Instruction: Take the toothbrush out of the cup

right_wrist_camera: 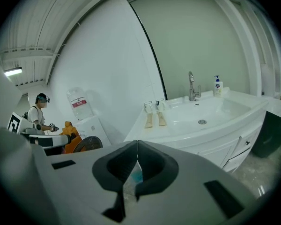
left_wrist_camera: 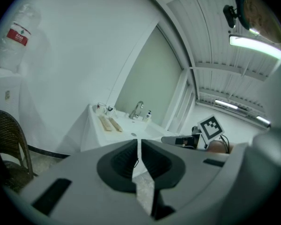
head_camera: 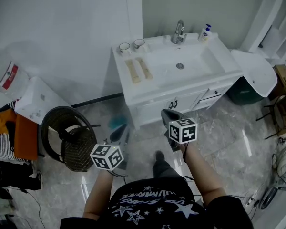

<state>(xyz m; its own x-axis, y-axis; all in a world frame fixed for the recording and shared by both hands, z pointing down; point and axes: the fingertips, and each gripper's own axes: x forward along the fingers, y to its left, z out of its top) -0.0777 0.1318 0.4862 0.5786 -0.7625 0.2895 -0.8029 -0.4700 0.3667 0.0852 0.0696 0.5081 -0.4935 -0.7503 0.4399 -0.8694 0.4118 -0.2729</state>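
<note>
Left gripper point(left_wrist_camera: 138, 144) and right gripper point(right_wrist_camera: 137, 146), jaws closed on nothing, are well apart from cups point(head_camera: 124, 46) at vanity's point(head_camera: 181, 87) back-left corner; toothbrush is likely light, stiff, slippery: pinch its handle.

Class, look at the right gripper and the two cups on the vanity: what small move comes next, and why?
Probably carry the right gripper forward toward the two cups at the vanity's back corner, opening its jaws on the way: it is shut, empty and well short of them.

White vanity point(head_camera: 126, 82), dark woven chair point(head_camera: 78, 149), orange cloth point(head_camera: 26, 137), and black shirt point(head_camera: 152, 204) printed with pale stars.
</note>
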